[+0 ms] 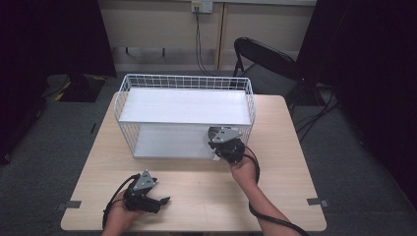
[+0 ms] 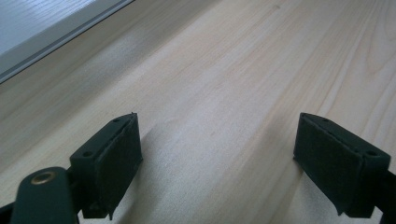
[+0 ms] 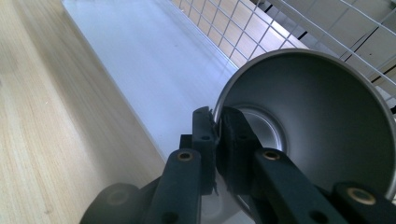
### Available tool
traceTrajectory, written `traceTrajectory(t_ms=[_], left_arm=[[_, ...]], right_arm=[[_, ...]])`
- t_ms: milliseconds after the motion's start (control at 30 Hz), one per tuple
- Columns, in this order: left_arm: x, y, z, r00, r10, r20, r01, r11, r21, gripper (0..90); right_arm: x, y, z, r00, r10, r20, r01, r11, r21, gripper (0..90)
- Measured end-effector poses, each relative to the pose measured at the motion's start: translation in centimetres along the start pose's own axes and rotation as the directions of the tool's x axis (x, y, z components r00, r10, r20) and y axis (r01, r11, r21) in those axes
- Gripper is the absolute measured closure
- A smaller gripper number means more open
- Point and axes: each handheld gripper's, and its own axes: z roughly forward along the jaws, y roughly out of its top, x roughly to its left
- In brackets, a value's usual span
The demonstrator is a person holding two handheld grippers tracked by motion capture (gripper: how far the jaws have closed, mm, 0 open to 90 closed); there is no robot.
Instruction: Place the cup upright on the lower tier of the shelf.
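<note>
At the lower shelf of the white wire rack [image 1: 129, 129], the right claw [image 3: 217, 128] pinches the rim of a metal bowl [image 3: 317, 116]. The left claw [image 2: 217, 154] rests spread on the surface [image 2: 243, 70].

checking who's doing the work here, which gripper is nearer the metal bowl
Right. The right gripper has its fingers pinched on the rim of the metal bowl, at the white wire rack's lower shelf. The left gripper sits open on the table, well away from the bowl.
</note>
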Motion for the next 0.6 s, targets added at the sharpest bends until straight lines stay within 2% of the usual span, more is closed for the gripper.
traceTrajectory(t_ms=[467, 600], left_arm=[[0.00, 0.00, 0.00, 1.0000, 0.000, 0.000, 0.000, 1.0000, 0.000, 14.5], [0.01, 0.00, 0.00, 1.0000, 0.000, 0.000, 0.000, 1.0000, 0.000, 14.5]], right_arm=[[-0.15, -0.08, -0.11, 0.9998, 0.004, 0.021, -0.004, 1.000, -0.016, 82.5], [-0.19, -0.02, -0.31, 0.9986, 0.025, 0.047, -0.023, 0.999, -0.041, 71.9]])
